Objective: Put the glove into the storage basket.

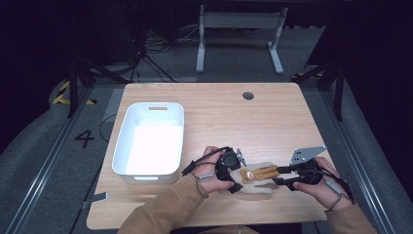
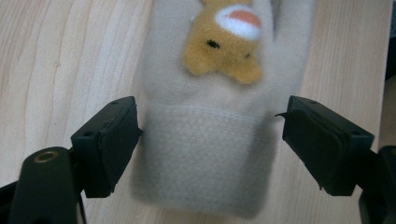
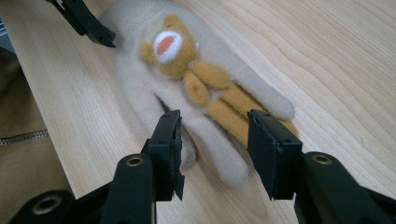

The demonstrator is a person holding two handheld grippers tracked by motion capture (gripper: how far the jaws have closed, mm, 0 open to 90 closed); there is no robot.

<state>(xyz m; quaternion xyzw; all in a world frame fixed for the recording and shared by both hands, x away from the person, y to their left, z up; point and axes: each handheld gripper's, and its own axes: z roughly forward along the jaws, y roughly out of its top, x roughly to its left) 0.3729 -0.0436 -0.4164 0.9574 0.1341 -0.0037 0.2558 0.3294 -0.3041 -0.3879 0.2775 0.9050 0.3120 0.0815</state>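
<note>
Beige fleece makes up the glove, which lies flat on the wooden table close to the near edge, a little right of the middle, with a tan bear figure sewn on its back and tan strips running along its fingers. Its cuff end points toward the left gripper and its fingers toward the right gripper. In the left gripper view the cuff sits between the two black jaws, which stand spread on either side of it without pressing; the left pad looks to be just at the fabric's edge, the right one apart from it. In the right gripper view the right gripper has its jaws released and wide, straddling the glove's fingertips, the pads clear of the fleece. A white plastic bin stands on the left part of the table, just beside the left hand.
</note>
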